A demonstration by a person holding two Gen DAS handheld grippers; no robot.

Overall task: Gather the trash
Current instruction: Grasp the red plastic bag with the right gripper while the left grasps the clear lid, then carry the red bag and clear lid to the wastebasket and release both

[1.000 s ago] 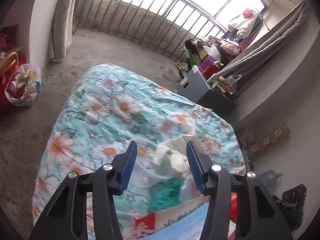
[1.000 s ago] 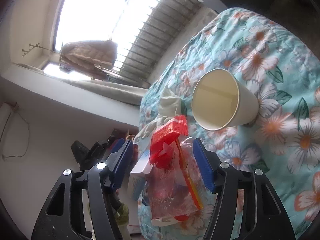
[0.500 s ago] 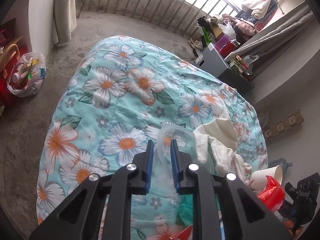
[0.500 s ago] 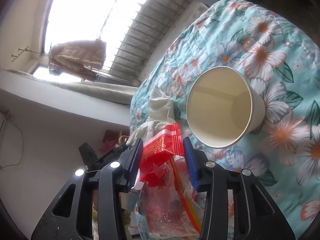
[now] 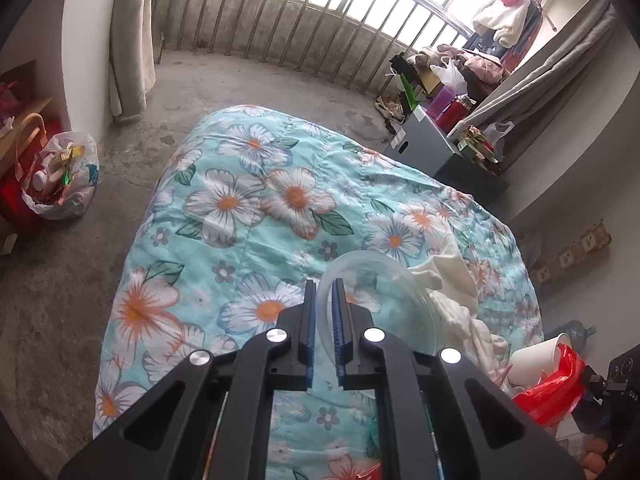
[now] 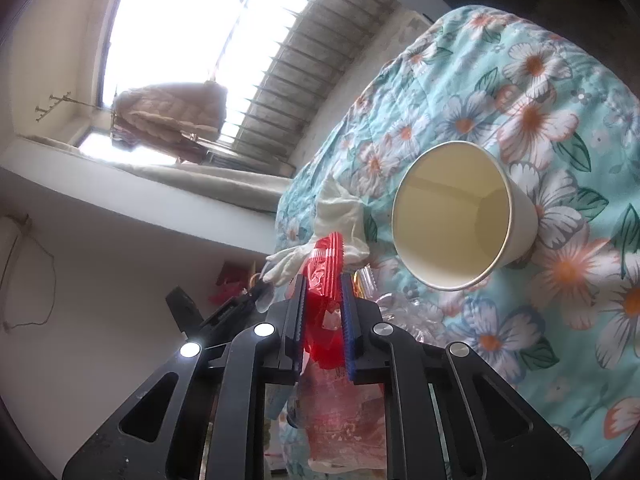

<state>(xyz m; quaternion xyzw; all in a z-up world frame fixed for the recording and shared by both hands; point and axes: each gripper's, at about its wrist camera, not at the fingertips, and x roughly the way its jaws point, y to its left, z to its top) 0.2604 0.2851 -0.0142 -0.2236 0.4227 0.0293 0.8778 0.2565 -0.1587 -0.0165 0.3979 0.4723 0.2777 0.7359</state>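
Observation:
My left gripper (image 5: 324, 304) is shut on the rim of a clear plastic cup (image 5: 384, 300) and holds it over the floral quilt (image 5: 248, 216). My right gripper (image 6: 324, 300) is shut on a red plastic wrapper (image 6: 326, 276), which also shows at the lower right of the left wrist view (image 5: 552, 392). A white paper cup (image 6: 460, 216) lies on its side on the quilt (image 6: 520, 92), right of the right gripper. A crumpled white cloth (image 6: 340, 216) lies beyond the wrapper and shows beside the clear cup in the left wrist view (image 5: 452, 280).
A full trash bag (image 5: 60, 172) sits on the concrete floor at the left. A grey box (image 5: 428, 144) and piled clutter (image 5: 452, 76) stand beyond the bed by the railing. A black device (image 5: 624, 380) sits at the right edge.
Both grippers have closed: the left onto the clear cup's rim, the right onto the red wrapper. The left gripper has lifted and drawn back from the pile with the cup.

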